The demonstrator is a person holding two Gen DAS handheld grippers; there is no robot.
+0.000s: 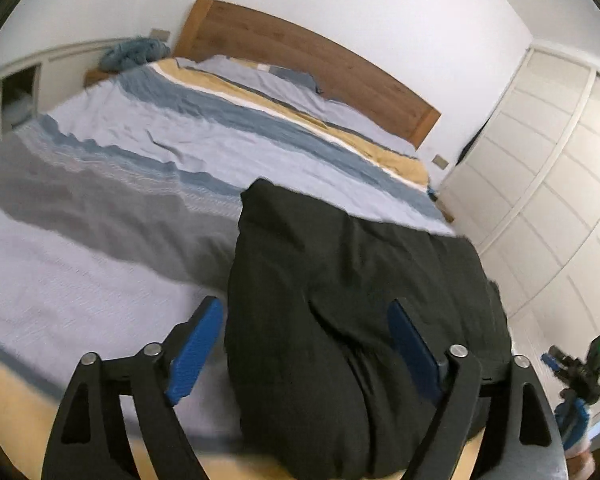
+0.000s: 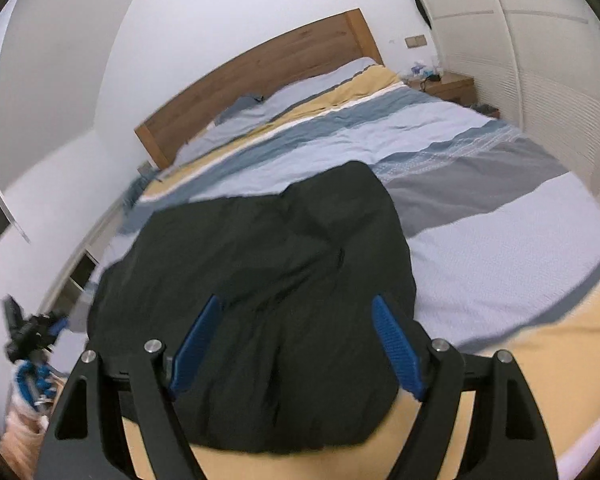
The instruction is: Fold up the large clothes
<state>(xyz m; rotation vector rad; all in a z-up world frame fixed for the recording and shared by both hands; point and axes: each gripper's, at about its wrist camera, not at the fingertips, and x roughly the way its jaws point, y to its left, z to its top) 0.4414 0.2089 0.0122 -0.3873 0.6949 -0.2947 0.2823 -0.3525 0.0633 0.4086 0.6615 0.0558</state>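
Note:
A large black garment [image 1: 340, 304] lies bunched on the striped bedspread near the foot of the bed; it also shows in the right wrist view [image 2: 268, 280]. My left gripper [image 1: 304, 320] is open, its blue pads [image 1: 198, 344] apart over the garment's near left edge. My right gripper [image 2: 296, 316] is open above the garment's near part, blue pads [image 2: 396, 344] apart, holding nothing. The right gripper shows small at the far right of the left wrist view [image 1: 576, 364]; the left gripper shows at the far left of the right wrist view [image 2: 32, 332].
The bed [image 1: 140, 152] has a blue, grey and yellow striped cover and a wooden headboard [image 1: 300, 56]. A white wardrobe [image 1: 560, 184] stands along one side. A wooden nightstand [image 2: 448, 84] holds small items. A blue cloth heap [image 1: 132, 54] sits beside the headboard.

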